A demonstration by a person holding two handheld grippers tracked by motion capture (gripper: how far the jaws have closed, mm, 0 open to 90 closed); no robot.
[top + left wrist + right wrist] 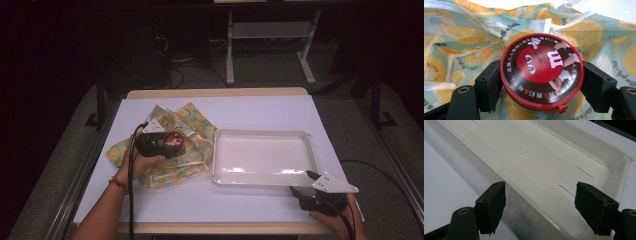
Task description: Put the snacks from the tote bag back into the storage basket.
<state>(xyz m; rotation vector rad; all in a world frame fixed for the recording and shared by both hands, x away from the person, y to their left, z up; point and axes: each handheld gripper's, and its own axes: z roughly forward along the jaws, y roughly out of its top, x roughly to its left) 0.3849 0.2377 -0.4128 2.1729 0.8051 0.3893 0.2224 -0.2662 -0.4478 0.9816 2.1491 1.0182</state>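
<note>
- Your left tongs (541, 82) pinch the red tin (541, 72) by its sides, pads against the rim on both sides, at centre of the left gripper view; in the high view the tin (174, 140) sits left of centre over the cloth (192, 125)
- The tin rests on or just above that fruit-print cloth; I cannot tell which
- Your right tongs (546, 205) stand spread, straddling the near wall of the white tray (529, 195) without pressing it; in the high view they sit at the tray's lower right corner (300, 176)
- Risk: the tin is round and smooth, so a grip off its widest line could let it squirt out as you lift
- Risk: a fold of cloth caught under the tin may drag along and foul the tray
- Risk: the lid could pop if you squeeze harder
- Risk: the light tray may slide on the surface (250, 110) if your right tongs nudge it rather than steady it
</note>
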